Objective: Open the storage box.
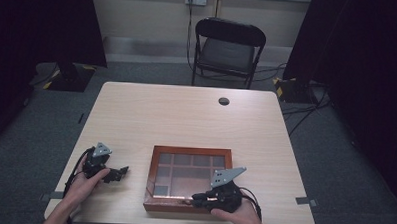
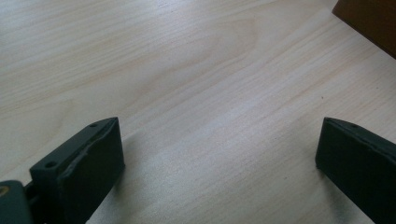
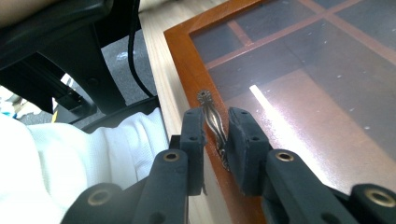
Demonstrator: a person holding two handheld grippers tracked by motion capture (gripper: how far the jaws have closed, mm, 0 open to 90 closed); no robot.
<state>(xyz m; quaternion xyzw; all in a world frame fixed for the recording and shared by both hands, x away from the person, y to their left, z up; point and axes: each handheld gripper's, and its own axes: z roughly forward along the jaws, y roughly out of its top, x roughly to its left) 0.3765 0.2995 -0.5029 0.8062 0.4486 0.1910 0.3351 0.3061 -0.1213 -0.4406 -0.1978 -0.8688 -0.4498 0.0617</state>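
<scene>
We see the wooden display box [image 1: 189,177] with its glass lid on the worktop [image 1: 186,116]. At the box's near edge, our right gripper [image 3: 216,128] has its fingers [image 3: 194,128] clenched around the small metal lid handle [image 3: 215,126]. Well to the left of the box, our left gripper [image 2: 219,154] rests low over bare worktop, fingers [image 2: 93,158] released and spread wide.

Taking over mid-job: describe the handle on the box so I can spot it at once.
On the table, find the wooden box with a glass lid. The handle sits on its near frame edge, between the right gripper jaws: a thin curved metal piece, unlike the plain wood around it.
</scene>
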